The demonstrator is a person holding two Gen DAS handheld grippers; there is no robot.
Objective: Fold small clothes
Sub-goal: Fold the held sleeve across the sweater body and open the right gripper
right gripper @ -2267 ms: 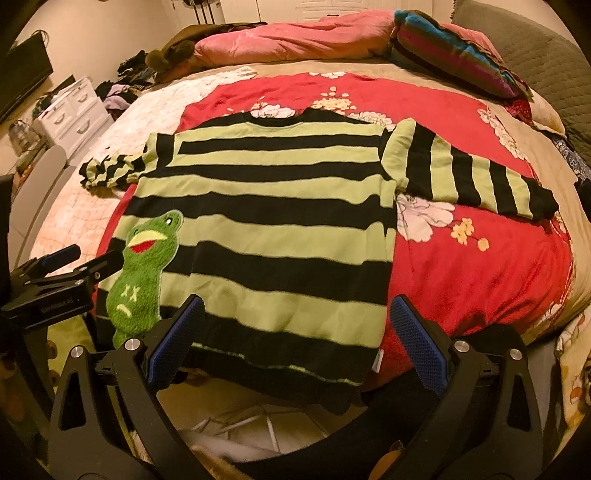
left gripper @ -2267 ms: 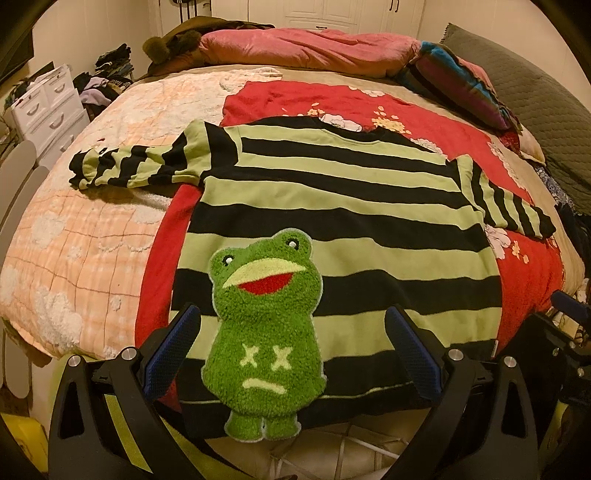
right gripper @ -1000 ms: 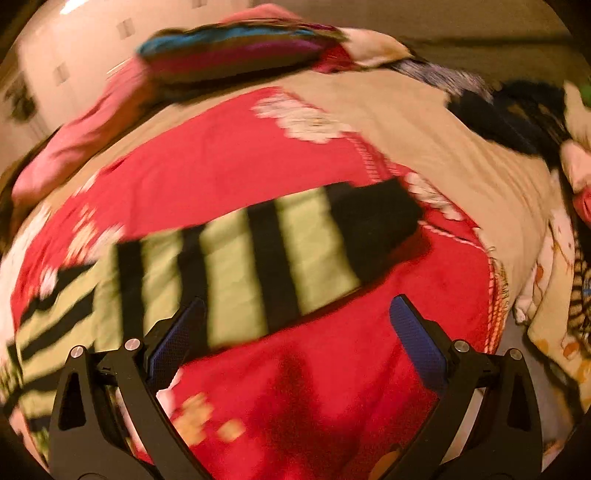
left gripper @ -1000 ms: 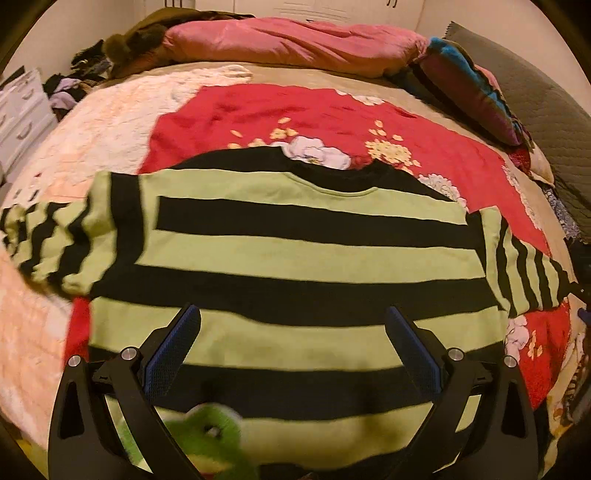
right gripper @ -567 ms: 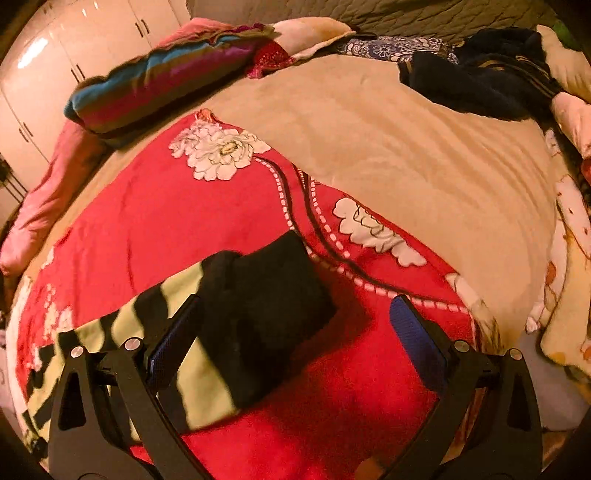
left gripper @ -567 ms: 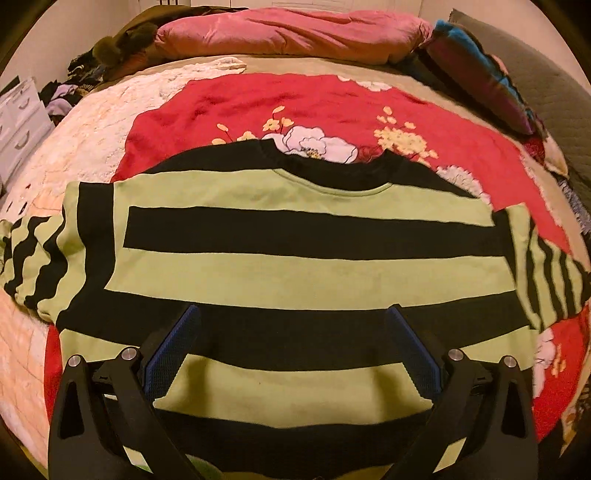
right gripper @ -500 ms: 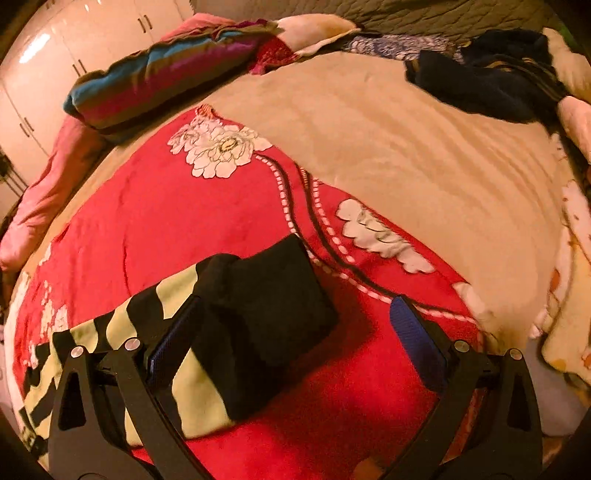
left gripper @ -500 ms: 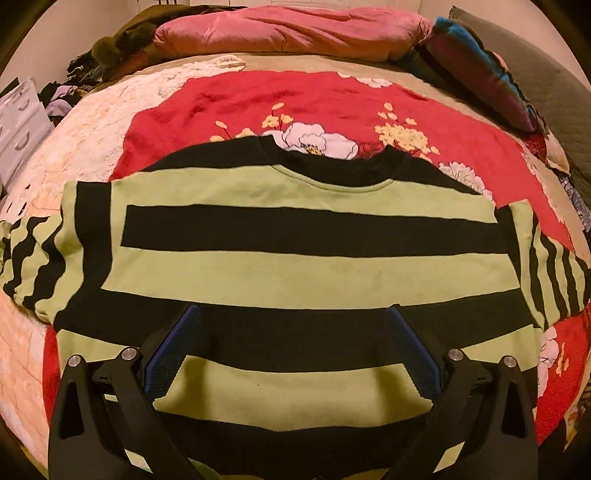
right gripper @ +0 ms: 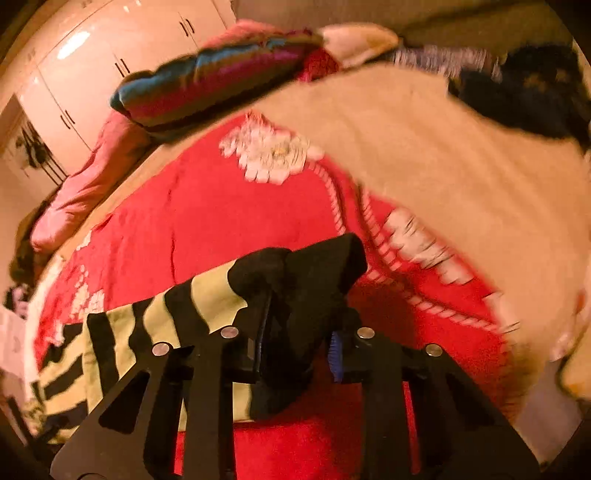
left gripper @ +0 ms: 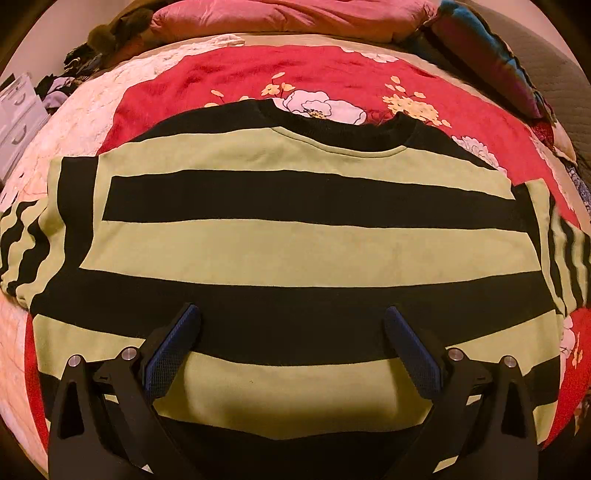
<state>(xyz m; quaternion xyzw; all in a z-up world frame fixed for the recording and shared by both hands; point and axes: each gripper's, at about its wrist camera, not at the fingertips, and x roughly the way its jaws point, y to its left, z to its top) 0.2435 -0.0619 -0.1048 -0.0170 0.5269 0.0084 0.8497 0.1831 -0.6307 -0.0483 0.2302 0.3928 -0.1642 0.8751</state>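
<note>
Sweater (left gripper: 295,251): striped green and black, spread flat and face-down on the red floral blanket (left gripper: 229,77), neckline toward the pillows, hem toward the camera.
Right sleeve (right gripper: 147,332): stretched out sideways over the red cloth, black cuff (right gripper: 306,280) bunched up between the fingers.
Right gripper (right gripper: 297,350): jaws closing on that cuff right now, dark fabric pinched between them, picture blurred with motion.
Left gripper (left gripper: 291,347): fingers spread wide, hovering over the lower back panel, nothing between them, no contact visible.
Step in hand: likely the sleeve fold, cuff carried inward across the back.
Doing it well: bite through both layers of the cuff; lift just clear of the blanket; sweep toward the torso so the crease lands along the shoulder seam, stripes lined up.
Left's job: probably pinning the body flat against drag.
Risk: shallow pinch slipping off the thick rib; body panel wrinkling.
Surroundings: pink pillow (left gripper: 295,16) and striped cushion (right gripper: 221,81) well apart from the work.
</note>
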